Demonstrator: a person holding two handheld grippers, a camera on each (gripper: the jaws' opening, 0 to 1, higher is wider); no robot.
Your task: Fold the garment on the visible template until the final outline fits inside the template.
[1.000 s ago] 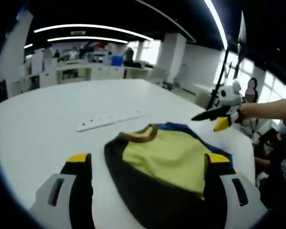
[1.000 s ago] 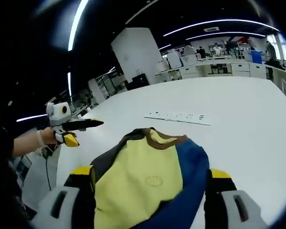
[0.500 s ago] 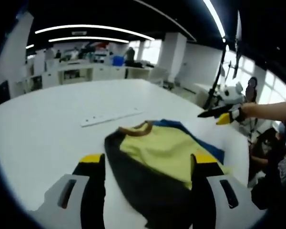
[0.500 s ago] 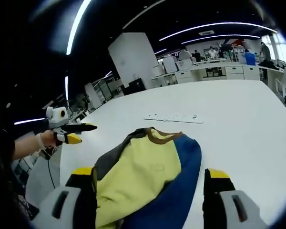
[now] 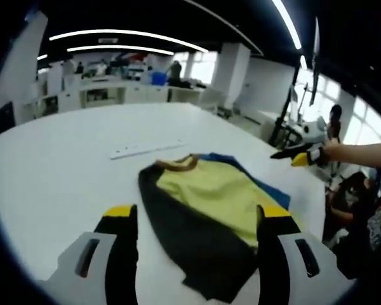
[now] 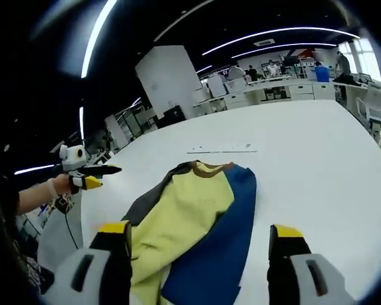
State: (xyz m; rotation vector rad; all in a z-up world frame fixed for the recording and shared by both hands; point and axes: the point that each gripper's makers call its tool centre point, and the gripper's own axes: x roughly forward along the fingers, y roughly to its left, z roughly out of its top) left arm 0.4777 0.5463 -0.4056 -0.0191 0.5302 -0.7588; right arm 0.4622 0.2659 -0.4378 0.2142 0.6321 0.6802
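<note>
A garment (image 5: 206, 190) lies flat on the white table (image 5: 51, 165), with a yellow middle, a black side nearest me, a blue side beyond and a brown collar (image 5: 174, 164). My left gripper (image 5: 198, 213) hovers open above its near hem, nothing between the jaws. In the right gripper view the same garment (image 6: 190, 206) stretches away from my right gripper (image 6: 199, 230), also open and holding nothing. The right gripper (image 5: 297, 154) hangs past the garment's far side, held by a hand. The left gripper (image 6: 87, 171) shows likewise off the table's left edge.
A white marked strip (image 5: 146, 149) (image 6: 221, 149) lies on the table beyond the collar. The table edge (image 5: 317, 197) runs close behind the garment's blue side. Desks, shelves and people stand far back in the office. A person's forearm (image 5: 362, 152) reaches in from the right.
Both grippers have drawn back from the garment, so it looks smaller and its lower hem now shows. The garment lies longer and flatter than a second ago.
</note>
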